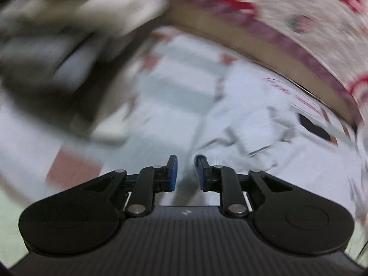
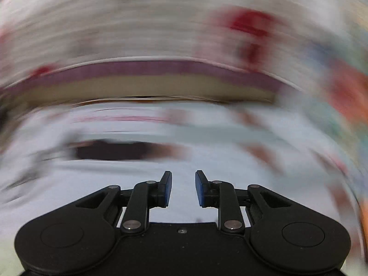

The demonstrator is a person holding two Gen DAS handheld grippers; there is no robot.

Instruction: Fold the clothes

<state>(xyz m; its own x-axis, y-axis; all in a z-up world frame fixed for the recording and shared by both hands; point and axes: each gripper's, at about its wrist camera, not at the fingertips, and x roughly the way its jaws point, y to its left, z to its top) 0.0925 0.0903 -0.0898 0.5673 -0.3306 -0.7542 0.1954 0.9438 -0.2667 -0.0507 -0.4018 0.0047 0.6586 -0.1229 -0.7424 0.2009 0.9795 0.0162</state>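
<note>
Clothes here come down to 1 pale garment (image 1: 241,124) with faint red markings, lying rumpled and creased ahead of the left gripper (image 1: 185,172); it also spreads beneath the right gripper (image 2: 183,188). Neither gripper holds cloth: both sets of fingers stand slightly spread with nothing between them. No neat folded shape shows, so by my judgement folding is left to do, though how much is already folded cannot be settled. Motion blur smears both views. A patterned cover with red shapes (image 1: 299,11) lies beyond a tan edge (image 1: 230,36). The grey blurred mass (image 1: 46,46) at upper left is unreadable, as is the dark patch (image 2: 110,151).
</note>
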